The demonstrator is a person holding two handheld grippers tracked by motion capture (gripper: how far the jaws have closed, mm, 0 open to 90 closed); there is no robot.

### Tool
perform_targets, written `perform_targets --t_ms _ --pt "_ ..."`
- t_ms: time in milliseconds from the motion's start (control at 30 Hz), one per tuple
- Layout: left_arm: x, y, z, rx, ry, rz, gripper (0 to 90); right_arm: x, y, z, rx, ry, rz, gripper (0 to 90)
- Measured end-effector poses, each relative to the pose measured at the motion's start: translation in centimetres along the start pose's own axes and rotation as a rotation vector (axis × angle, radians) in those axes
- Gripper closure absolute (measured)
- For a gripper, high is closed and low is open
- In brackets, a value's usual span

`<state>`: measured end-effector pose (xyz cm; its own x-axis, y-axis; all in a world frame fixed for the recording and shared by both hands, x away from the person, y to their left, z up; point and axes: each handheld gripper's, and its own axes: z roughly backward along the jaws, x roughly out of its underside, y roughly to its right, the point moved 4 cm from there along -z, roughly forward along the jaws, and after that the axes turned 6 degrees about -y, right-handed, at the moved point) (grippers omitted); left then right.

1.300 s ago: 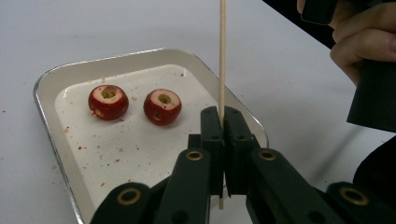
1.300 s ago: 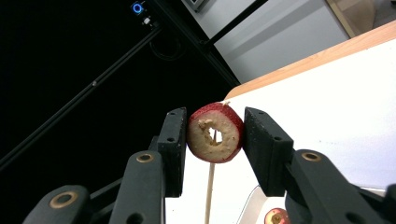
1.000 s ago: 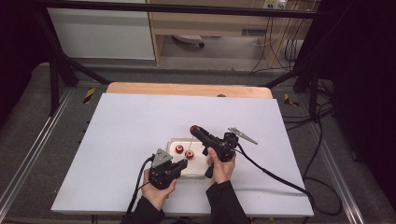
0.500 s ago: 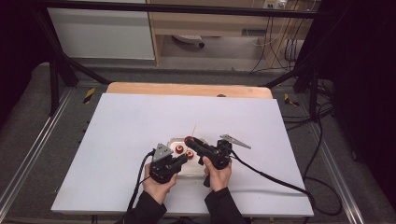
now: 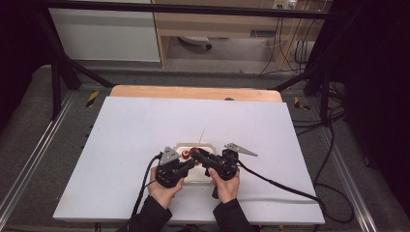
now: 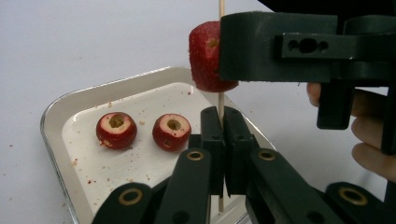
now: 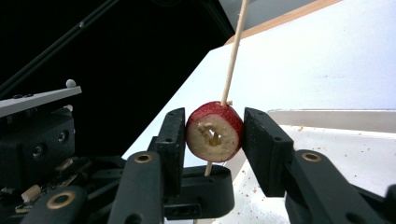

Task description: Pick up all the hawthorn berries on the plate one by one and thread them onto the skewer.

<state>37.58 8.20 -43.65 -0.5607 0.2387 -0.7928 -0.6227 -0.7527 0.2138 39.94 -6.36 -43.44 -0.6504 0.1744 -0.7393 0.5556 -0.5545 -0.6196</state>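
A person sat at a white table (image 5: 121, 145) with a gripper in each hand, both held close together over a small tray (image 6: 56, 121) near the table's front edge. The left gripper (image 6: 223, 140) had its jaws closed tight on a thin wooden skewer (image 6: 221, 102), which stood upright between the pads and rose past the top of the left gripper view. The right gripper (image 7: 212, 135) held a red cored fruit (image 7: 214, 133) between its jaws, with the pads touching both sides of it. The skewer passed through that fruit, with the stick showing above and below it. The fruit sat on the skewer just above the left gripper's jaws. Two more cored fruits (image 6: 116, 130) lay side by side, a little apart, in the tray among scattered crumbs
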Motion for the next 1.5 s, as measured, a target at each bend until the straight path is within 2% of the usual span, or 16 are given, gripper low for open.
perform_targets --t_ms 67,100,133,167,233,300,400,433,467,500,533,667,833,933,1333,1500 --pt "0.1 -0.2 0.3 0.005 -0.007 -0.015 88.2 -0.2 -0.1 0.3 0.0 -0.006 0.014 55.4" --pt "0.3 -0.4 0.5 0.003 -0.011 -0.029 88.2 -0.3 -0.2 0.5 0.01 -0.01 0.024 52.5" --pt "0.4 -0.6 0.7 0.0 -0.016 -0.042 88.2 -0.6 -0.2 0.9 0.021 -0.021 0.058 47.5" --pt "0.6 -0.9 0.9 -0.006 -0.022 -0.049 88.2 -0.6 -0.2 0.9 0.021 -0.021 0.058 47.5" --pt "1.0 -1.5 1.3 -0.011 -0.032 -0.057 88.2 -0.8 0.1 1.4 0.047 -0.035 0.084 39.9" --pt "1.6 -2.4 1.9 -0.022 -0.056 -0.078 88.1 -0.9 0.9 2.0 0.09 -0.08 0.103 30.0" --pt "2.0 -3.0 2.4 -0.027 -0.068 -0.084 88.1 -0.8 1.6 2.4 0.135 -0.154 0.157 21.0" --pt "2.2 -3.2 2.7 -0.033 -0.069 -0.087 88.1 -0.8 1.6 2.4 0.135 -0.154 0.157 21.0" --pt "2.4 -3.5 3.0 -0.038 -0.073 -0.093 88.0 -0.6 2.0 2.4 0.151 -0.207 0.19 17.5" --pt "2.5 -3.8 3.2 -0.043 -0.08 -0.1 88.0 -0.6 2.0 2.4 0.151 -0.207 0.19 17.5" --pt "2.8 -4.0 3.5 -0.049 -0.085 -0.103 88.0 -0.6 2.2 2.4 0.17 -0.237 0.206 14.8" --pt "3.7 -5.0 4.7 -0.058 -0.109 -0.12 88.0 -0.8 2.5 2.5 0.187 -0.287 0.219 12.5" --pt "4.8 -6.2 5.8 -0.053 -0.128 -0.108 88.0 -1.4 2.5 1.9 0.247 -0.402 0.296 11.1" --pt "5.2 -6.7 6.3 -0.048 -0.129 -0.108 88.0 -1.9 2.3 1.4 0.254 -0.441 0.307 11.1" --pt "6.1 -7.1 7.2 -0.046 -0.136 -0.132 87.9 -3.2 0.9 -1.7 0.308 -0.627 0.392 13.6" --pt "6.2 -7.2 7.1 -0.046 -0.141 -0.132 87.9 -3.0 0.8 -3.2 0.326 -0.715 0.397 18.8"
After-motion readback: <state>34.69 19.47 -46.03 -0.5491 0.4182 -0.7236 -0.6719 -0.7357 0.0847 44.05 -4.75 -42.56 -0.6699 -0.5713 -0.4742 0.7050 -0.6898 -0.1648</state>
